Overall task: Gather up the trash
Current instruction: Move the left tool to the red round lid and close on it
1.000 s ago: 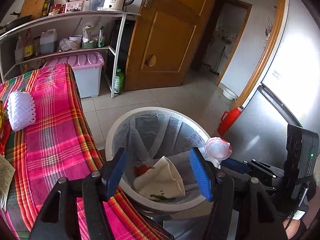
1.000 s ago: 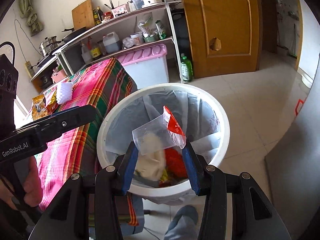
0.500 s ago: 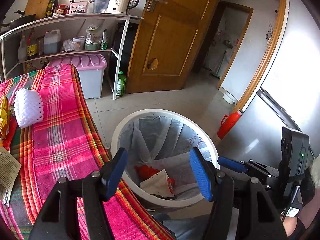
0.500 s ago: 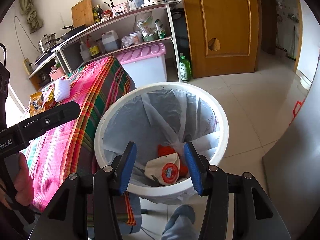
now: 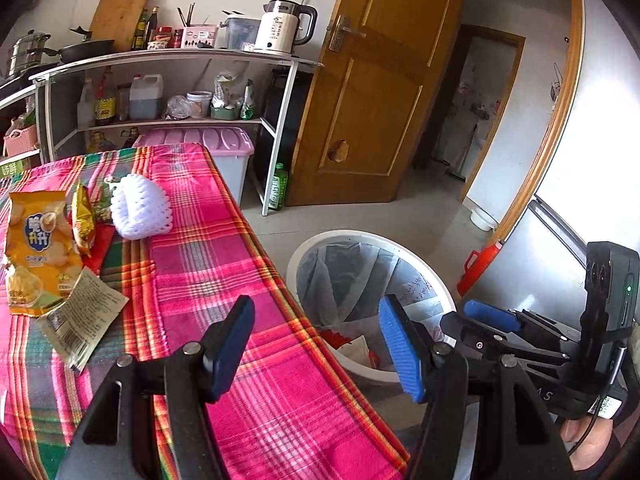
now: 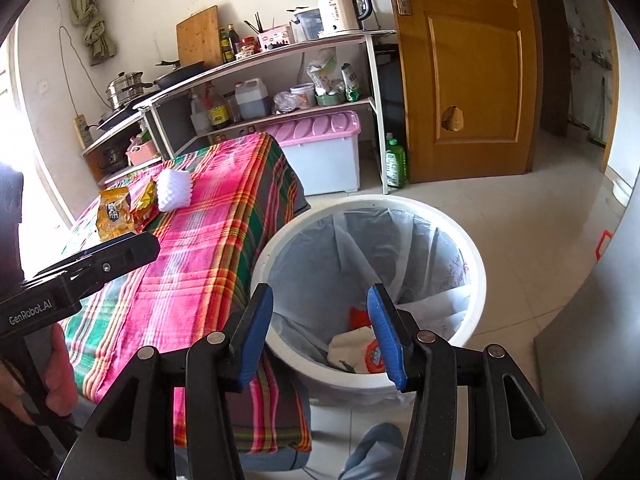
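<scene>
My left gripper point(image 5: 320, 344) is open and empty above the table's near edge beside the white bin point(image 5: 304, 256). Further up the pink plaid table point(image 5: 224, 280) lie a yellow snack bag point(image 5: 36, 248), a gold wrapper point(image 5: 82, 220), a white foam net point(image 5: 140, 212) and a printed paper wrapper point(image 5: 84, 320). My right gripper point(image 6: 320, 336) stands open and empty over the near rim of the bin point(image 6: 476, 264). Inside the liner lie a white bag with a red label point(image 6: 356, 348) and something red. The left gripper point(image 6: 100, 256) juts in over the table in the right wrist view.
A white shelf point(image 6: 372, 80) with bottles, a kettle and a pan stands behind the table. A pink-lidded box point(image 6: 320, 152) and a green bottle point(image 6: 396, 160) sit on the floor by the wooden door point(image 6: 460, 60). A steel fridge point(image 5: 560, 240) and red jug point(image 5: 480, 264) flank the bin.
The clear bag with the red strip left my right gripper and dropped into the bin. My left gripper swung left from over the bin to the table, bringing the table's trash into view.
</scene>
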Motion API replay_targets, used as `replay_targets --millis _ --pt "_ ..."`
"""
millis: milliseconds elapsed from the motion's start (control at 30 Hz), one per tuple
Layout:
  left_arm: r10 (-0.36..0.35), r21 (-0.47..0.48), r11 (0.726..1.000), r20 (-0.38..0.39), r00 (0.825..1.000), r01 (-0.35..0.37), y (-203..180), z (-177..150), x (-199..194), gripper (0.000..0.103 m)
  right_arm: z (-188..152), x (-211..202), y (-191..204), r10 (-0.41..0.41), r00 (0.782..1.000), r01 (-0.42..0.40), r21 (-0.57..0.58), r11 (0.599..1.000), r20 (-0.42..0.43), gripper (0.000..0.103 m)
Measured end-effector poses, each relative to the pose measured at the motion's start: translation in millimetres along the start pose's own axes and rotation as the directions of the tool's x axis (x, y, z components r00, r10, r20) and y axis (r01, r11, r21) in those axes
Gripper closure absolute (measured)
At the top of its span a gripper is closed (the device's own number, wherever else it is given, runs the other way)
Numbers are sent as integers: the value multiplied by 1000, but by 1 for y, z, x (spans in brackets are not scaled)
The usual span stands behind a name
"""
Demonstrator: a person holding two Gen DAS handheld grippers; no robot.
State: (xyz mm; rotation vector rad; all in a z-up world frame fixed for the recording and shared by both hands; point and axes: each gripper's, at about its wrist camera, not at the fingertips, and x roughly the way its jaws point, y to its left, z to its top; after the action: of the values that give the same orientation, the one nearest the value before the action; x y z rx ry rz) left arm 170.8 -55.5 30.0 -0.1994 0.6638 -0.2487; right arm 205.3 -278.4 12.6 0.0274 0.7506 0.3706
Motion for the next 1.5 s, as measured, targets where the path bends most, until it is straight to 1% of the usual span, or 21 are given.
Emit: replay_targets --millis 200,500,700,833,1033,1233,1367,1500 --pt "53 -31 998 34 998 -52 21 -9 -25 37 0 -1 25 34 999 -34 -38 999 -4 52" --pt "133 -78 989 70 989 -127 51 -28 -58 37 -3 -5 56 72 997 -73 -88 993 -12 52" --pt "177 -108 980 78 981 -168 71 -40 -78 37 -6 -8 75 114 993 -115 -121 986 -12 52" --pt "206 -133 972 87 975 -194 86 -45 -92 37 -6 -7 89 159 987 -161 -131 978 -24 52" --pt "276 -177 950 103 956 -255 113 -51 -111 37 -5 0 112 214 975 -220 -157 963 -54 52" --pt "371 -211 916 111 922 -342 144 -54 -124 37 -4 13 137 254 963 -267 -183 946 -91 52" --pt "411 -240 893 94 907 -380 167 -57 -126 37 -4 21 151 270 957 -286 -195 938 -109 52" --pt "432 -251 879 54 900 -406 186 -63 -119 37 -5 31 164 275 952 -298 -211 931 -131 52"
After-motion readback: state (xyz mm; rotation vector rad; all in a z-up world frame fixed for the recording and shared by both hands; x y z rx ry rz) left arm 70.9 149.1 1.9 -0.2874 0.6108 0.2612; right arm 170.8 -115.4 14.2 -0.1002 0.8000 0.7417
